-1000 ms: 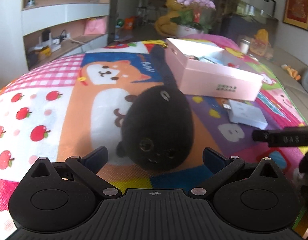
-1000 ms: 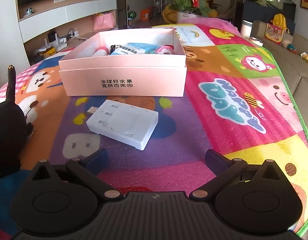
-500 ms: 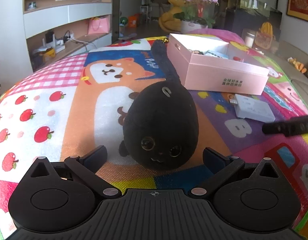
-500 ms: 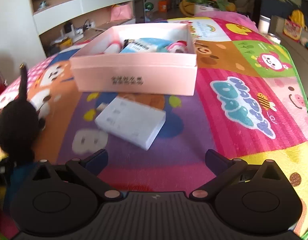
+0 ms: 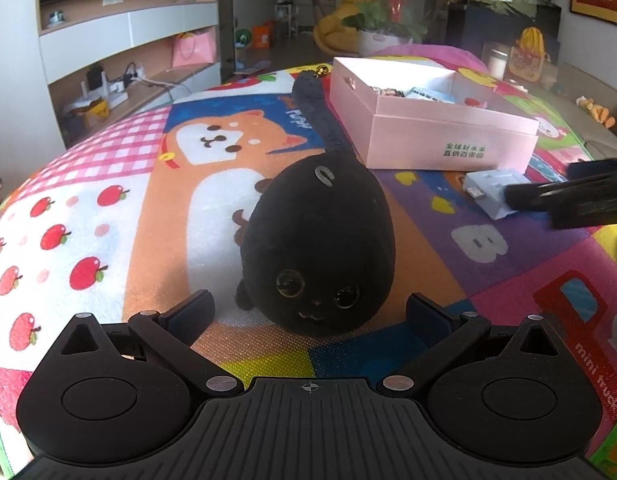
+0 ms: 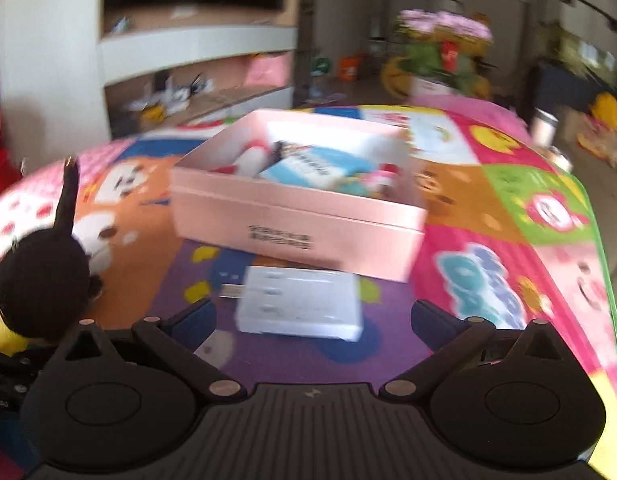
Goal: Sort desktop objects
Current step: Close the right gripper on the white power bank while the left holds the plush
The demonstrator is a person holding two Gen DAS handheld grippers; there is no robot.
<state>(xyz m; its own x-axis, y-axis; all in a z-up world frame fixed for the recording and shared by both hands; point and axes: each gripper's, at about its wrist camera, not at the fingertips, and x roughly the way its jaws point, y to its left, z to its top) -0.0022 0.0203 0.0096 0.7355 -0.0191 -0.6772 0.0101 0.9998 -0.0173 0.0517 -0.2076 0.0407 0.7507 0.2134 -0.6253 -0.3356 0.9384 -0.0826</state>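
Observation:
A black plush cat [image 5: 320,240] with a long tail lies on the colourful play mat, facing my left gripper [image 5: 310,314], which is open with the plush's face between its fingertips, not touching. The plush also shows at the left of the right wrist view [image 6: 40,276]. A white power adapter [image 6: 300,304] lies on the mat just ahead of my open right gripper [image 6: 312,318]; it also shows in the left wrist view [image 5: 494,192]. A pink open box [image 6: 292,232] holding several small items stands behind it, also seen in the left wrist view [image 5: 440,140].
The play mat [image 5: 108,220] covers the surface; its green edge [image 6: 612,280] runs down the right. My right gripper's finger [image 5: 568,196] reaches in from the right of the left wrist view. Shelves, a flower pot [image 5: 384,36] and room clutter lie beyond.
My right gripper has moved forward and down onto the white adapter, with the view now blurred. My left gripper has edged closer to the plush cat. Both stay open.

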